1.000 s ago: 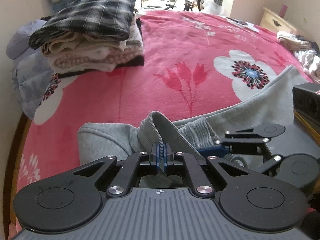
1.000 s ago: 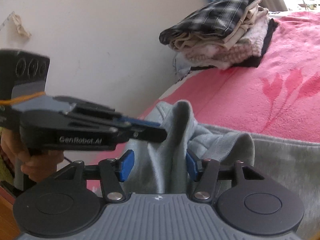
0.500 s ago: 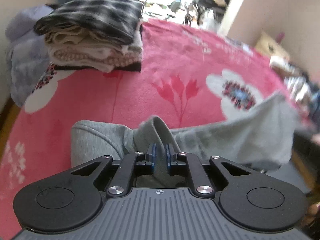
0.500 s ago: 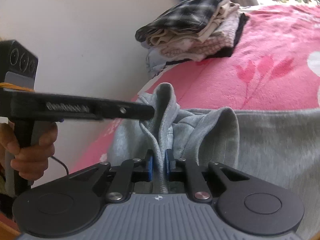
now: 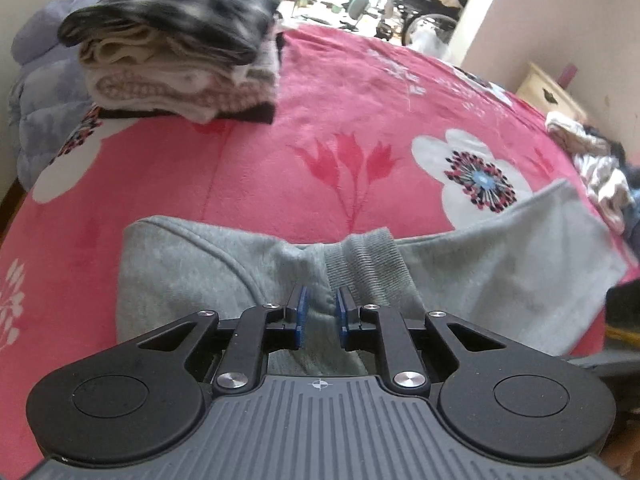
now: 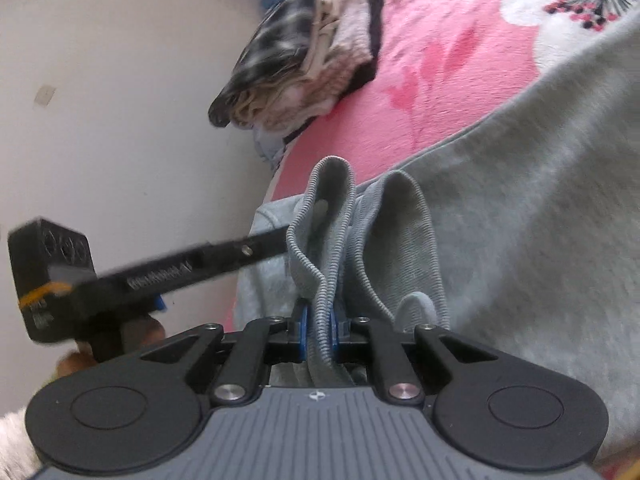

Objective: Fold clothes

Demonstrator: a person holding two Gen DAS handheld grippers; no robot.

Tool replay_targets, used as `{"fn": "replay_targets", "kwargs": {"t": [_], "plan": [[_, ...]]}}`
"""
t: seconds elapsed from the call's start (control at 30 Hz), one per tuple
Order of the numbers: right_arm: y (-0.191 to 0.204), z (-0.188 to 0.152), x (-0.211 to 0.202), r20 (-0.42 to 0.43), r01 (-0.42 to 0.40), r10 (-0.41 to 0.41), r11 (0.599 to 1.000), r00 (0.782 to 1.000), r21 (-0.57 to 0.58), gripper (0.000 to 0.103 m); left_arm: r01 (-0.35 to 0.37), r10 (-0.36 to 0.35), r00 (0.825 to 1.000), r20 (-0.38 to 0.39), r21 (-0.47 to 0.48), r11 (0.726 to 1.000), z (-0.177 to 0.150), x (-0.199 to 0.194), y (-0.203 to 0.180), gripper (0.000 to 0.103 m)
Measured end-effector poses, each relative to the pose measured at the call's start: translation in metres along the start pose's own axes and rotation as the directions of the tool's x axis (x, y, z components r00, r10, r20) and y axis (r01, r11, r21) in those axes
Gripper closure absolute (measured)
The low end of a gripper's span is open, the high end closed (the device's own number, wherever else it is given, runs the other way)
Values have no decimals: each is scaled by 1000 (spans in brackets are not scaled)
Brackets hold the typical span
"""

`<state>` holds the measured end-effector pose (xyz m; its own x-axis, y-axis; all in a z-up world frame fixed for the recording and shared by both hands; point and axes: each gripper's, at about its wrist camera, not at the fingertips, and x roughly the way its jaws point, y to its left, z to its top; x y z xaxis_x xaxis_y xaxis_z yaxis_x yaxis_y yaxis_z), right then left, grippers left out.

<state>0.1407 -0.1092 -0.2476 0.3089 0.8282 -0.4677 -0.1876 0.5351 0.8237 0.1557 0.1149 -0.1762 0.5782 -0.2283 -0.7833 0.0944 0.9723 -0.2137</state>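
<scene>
A grey sweatshirt [image 5: 500,272] lies spread on the pink flowered blanket [image 5: 280,160]. My left gripper [image 5: 320,316] points down at its bunched near edge. Its jaws are opening, with grey cloth in the gap and a ribbed band [image 5: 364,256] just beyond the right pad. My right gripper [image 6: 320,320] is shut on a ribbed edge [image 6: 320,208] of the sweatshirt [image 6: 520,220], which stands up in a fold between the blue pads. In the right wrist view the left gripper [image 6: 280,242] reaches in from the left, its tip at that same fold.
A stack of folded clothes [image 5: 180,48] with a plaid piece on top sits at the far left of the bed, next to a pale quilt [image 5: 36,92]. Loose clothes [image 5: 592,164] lie at the right edge, near a nightstand [image 5: 548,92]. A wall [image 6: 120,80] borders the bed's left side.
My right gripper has closed on the ribbed edge and rolled, tilting its view. The left jaws, tightly pinched a second ago, have parted a little.
</scene>
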Motion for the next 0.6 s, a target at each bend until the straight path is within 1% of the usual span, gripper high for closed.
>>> {"fn": "replay_targets", "kwargs": {"t": [0.1,0.2,0.23,0.3,0.37,0.47,0.53,0.6], "plan": [[-3,-5,-4,3,1,-1,1000,1000,17,91,-2,2,1000,-2,33,999,-3,3,-7,84],[-16,-6,-2,-12,24,-23,998,1000,52,91,-10,12,1000,-24,69,998,-9,12,-13,82],[-17,-4,-4,-17,31,-30,998,999,46,88,-13,15,1000,-20,82,997,-12,14,-14,81],[-15,-1,-11,-13,50,-50,999,999,21,82,-22,23,1000,-8,92,995,-15,17,-15,80],[-14,3,-26,24,58,-58,998,998,-19,59,-22,23,1000,-6,87,996,-17,19,-14,79],[-22,11,-47,98,30,-30,1000,995,-4,45,-11,11,1000,-4,71,997,-18,19,-12,79],[-33,17,-47,102,9,-14,999,995,46,44,-4,5,1000,-1,70,998,-18,19,-11,79],[-40,23,-39,85,-10,3,997,996,79,43,3,-3,1000,-2,72,997,-19,19,-11,79]]}}
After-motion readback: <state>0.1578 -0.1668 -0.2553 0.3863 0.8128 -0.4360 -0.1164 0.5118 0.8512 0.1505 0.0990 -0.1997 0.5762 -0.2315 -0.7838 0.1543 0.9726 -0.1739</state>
